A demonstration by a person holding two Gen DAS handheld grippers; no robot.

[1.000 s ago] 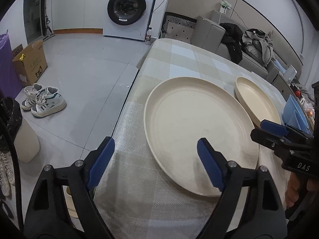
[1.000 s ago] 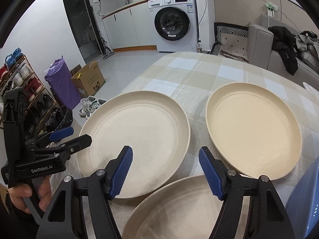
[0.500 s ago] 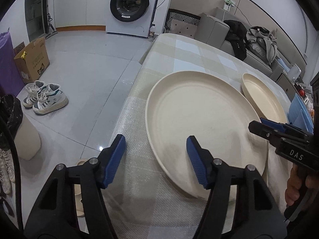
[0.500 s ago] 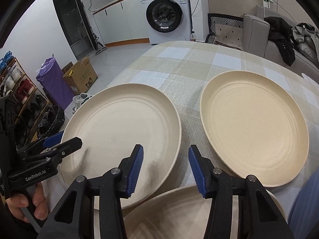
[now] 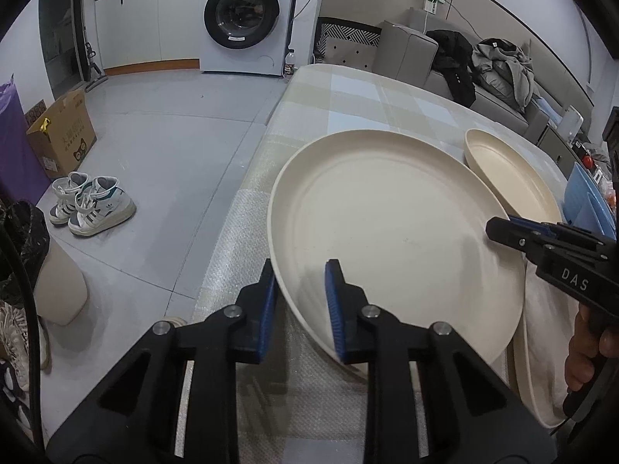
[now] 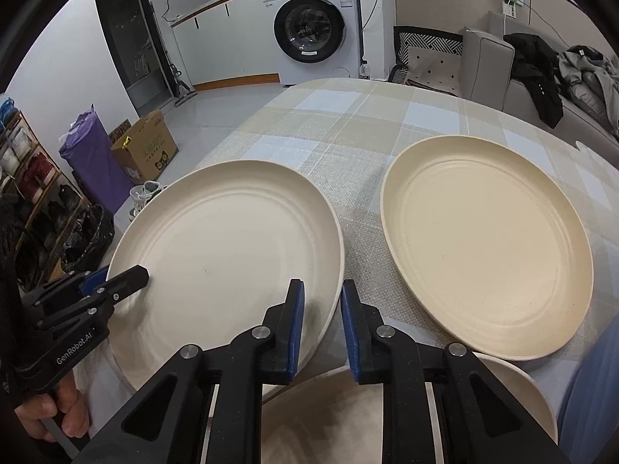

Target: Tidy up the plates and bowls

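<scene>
A large cream plate (image 5: 387,232) (image 6: 232,255) lies at the left edge of the checked table. My left gripper (image 5: 300,297) is at its near left rim, jaws closing, with the rim pinched between the blue pads. My right gripper (image 6: 323,321) is at the same plate's right rim, jaws closing, and its pads press on that rim. Each gripper shows in the other's view: the right gripper (image 5: 503,228) and the left gripper (image 6: 131,276). A second cream plate (image 6: 487,247) (image 5: 510,178) lies to the right. A third plate (image 6: 348,406) sits nearest, partly under my right gripper.
The table's checked cloth (image 6: 348,123) stretches back towards a grey sofa (image 6: 487,62). A blue object (image 5: 584,201) stands at the right edge. The table's left edge (image 5: 247,178) drops to the floor, where there are white shoes (image 5: 93,205) and a cardboard box (image 5: 62,135).
Both grippers went from wide open to narrowed onto the large plate's rims, one on each side. The hands have barely moved.
</scene>
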